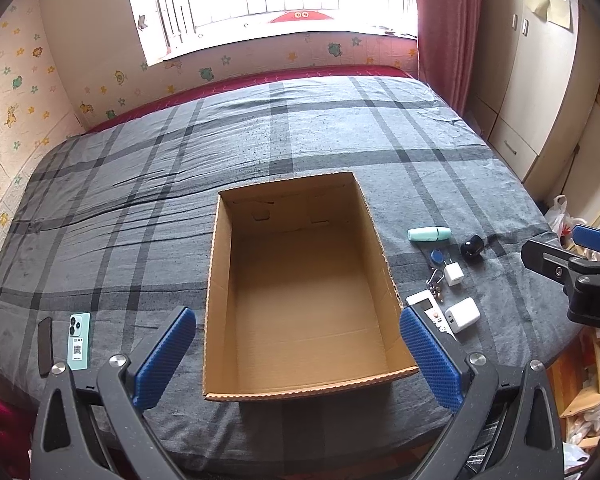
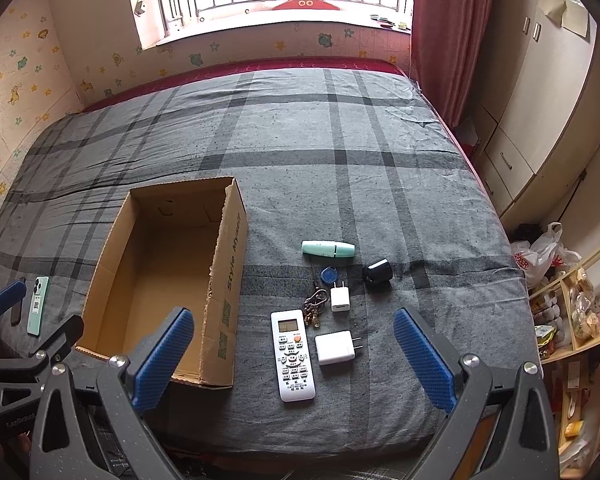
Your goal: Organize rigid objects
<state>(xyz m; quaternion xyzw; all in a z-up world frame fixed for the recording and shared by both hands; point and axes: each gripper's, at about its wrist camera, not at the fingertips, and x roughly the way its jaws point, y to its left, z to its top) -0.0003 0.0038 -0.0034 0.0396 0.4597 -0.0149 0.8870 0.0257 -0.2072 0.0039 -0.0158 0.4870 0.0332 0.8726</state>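
box between spread left gripper fingers

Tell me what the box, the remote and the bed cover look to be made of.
Box: brown corrugated cardboard, matte; fluting shows along the cut rim. Remote: looks like hard white plastic, smooth, with a small screen and rows of buttons, probably rubber. Bed cover: woven grey plaid fabric, soft and matte, creased near the left side; the fibre cannot be told.

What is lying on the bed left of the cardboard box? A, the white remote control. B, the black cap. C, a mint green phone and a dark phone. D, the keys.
C: the mint green phone and the dark phone lie left of the cardboard box; everything else sits to its right.
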